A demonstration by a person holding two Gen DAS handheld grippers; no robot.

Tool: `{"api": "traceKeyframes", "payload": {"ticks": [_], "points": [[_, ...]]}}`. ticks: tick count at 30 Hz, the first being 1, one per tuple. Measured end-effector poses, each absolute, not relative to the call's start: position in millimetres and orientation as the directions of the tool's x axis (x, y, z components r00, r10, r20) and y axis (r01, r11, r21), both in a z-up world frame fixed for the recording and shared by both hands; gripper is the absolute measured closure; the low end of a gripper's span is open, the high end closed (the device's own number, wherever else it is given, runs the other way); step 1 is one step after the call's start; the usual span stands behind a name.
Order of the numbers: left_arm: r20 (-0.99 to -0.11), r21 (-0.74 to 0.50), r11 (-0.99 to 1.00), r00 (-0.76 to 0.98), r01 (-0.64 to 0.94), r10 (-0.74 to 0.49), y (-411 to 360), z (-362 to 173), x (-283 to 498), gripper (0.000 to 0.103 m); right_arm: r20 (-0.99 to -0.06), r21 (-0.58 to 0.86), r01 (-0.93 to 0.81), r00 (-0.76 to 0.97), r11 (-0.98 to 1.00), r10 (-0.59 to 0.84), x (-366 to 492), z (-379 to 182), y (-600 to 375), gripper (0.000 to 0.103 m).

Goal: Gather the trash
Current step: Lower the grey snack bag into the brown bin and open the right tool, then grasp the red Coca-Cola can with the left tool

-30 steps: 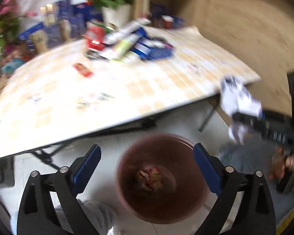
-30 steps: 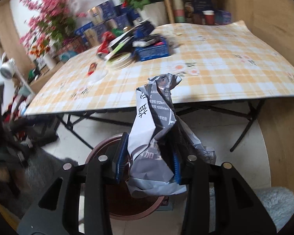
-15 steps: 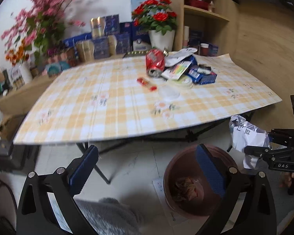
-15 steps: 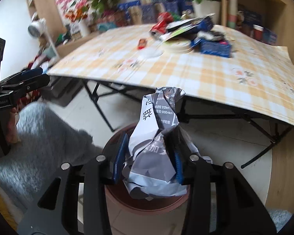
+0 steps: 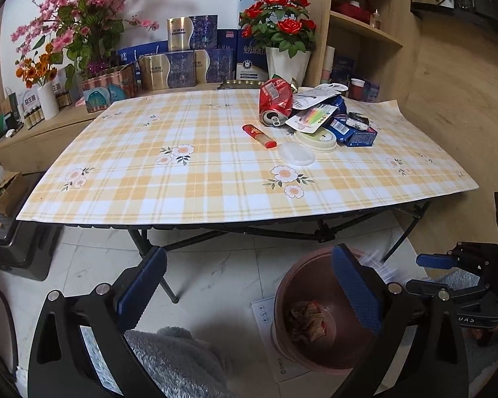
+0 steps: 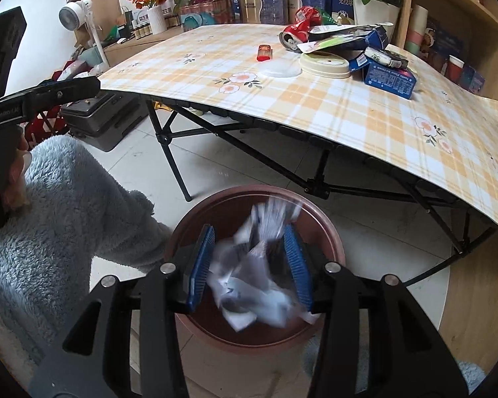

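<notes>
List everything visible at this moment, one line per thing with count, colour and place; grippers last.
Wrapper: one, grey-white, blurred, between the right gripper's pads over the bin.
Bin: one, brown-red, on the floor before the table; crumpled trash inside.
Table: one, yellow plaid cloth.
Can: one, red, crushed, on the table.
Lighter: one, red, beside the can.
Lids: two, cream and clear, near the pile.
Box: one, blue, table's right side.
Rose pot: one, white, behind the table.
Left gripper: open, empty.
Right gripper: open, wrapper apparently dropping.
</notes>
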State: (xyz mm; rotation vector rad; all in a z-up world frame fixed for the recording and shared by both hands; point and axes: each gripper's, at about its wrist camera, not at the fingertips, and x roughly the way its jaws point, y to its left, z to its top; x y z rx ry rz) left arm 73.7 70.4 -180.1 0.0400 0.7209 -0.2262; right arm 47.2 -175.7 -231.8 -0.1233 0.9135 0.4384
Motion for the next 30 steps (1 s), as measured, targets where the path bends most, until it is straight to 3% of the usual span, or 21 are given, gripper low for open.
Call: {"api": "traceKeyframes", "payload": {"ticks": [2,7,10,19,30], "points": [[-0.666,-0.037,0.975,0.722,0.22,-0.188,70,-181,75,0.006,-0.786,0.087,-0.41,0.532,0.908,0.315,48,-232,-178,0.056],[-0.674,-0.029,0.976,0.716,0.218,-0.18,68,-183,76,0.006,-0.768,0.102,-0.383,0.556,0.918,0.317,49,-226,-186,0.021],[-0.674,-0.029,0.976,0.717,0.218,-0.18,68,-183,76,0.006,-0.754,0.104,-0.362,0.579,0.927,0.311,48,-221,-191,0.008],[-0.696,-0.021,0.979,0.7,0.201,-0.159,68,-186,83,0.006,-0.735,0.115,-0.234,0.633,0.965,0.241,56,-208,-216,0.006],[-0.705,-0.127,0.97,0.669,0.209,-0.237,49,-155,147,0.006,-0.704,0.061,-0.093,0.702,0.994,0.108,90,-178,-253,0.006]]}}
